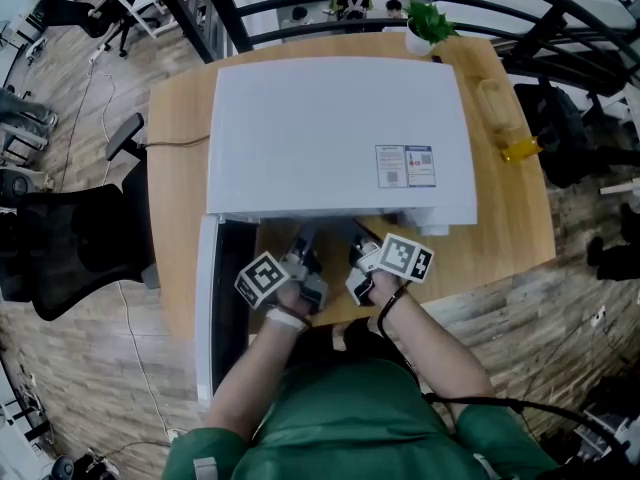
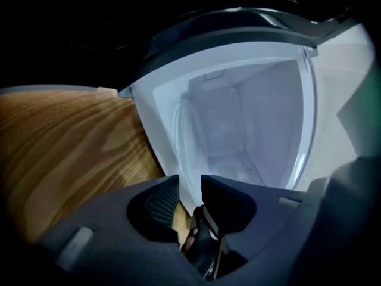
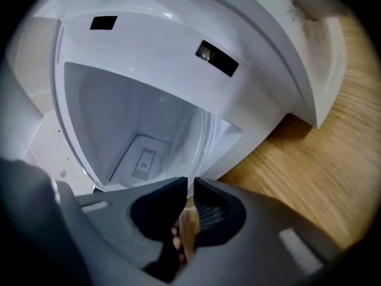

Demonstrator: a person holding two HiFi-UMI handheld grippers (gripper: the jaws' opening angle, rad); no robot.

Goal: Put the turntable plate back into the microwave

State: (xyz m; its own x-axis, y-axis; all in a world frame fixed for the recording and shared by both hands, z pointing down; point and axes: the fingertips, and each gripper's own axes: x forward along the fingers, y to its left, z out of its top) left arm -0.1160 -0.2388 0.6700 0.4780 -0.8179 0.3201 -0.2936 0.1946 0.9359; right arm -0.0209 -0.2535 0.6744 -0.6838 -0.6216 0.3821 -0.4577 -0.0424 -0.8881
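The white microwave (image 1: 340, 138) stands on a wooden table with its door (image 1: 207, 308) swung open to the left. Both grippers reach into its front opening. The clear glass turntable plate (image 2: 250, 124) fills the left gripper view, its rim running down into the gap of my left gripper (image 2: 190, 183), whose jaws stand apart and clear of the glass. In the right gripper view the plate (image 3: 119, 118) sits in the white cavity. Its edge lies in the narrow gap of my right gripper (image 3: 190, 186), and the pads do not press on it. In the head view the plate is hidden.
The table (image 1: 500, 228) has bare wood right of the microwave, with a yellowish bottle (image 1: 505, 118) near its right edge and a potted plant (image 1: 428, 26) at the back. A black office chair (image 1: 60, 248) stands on the floor to the left.
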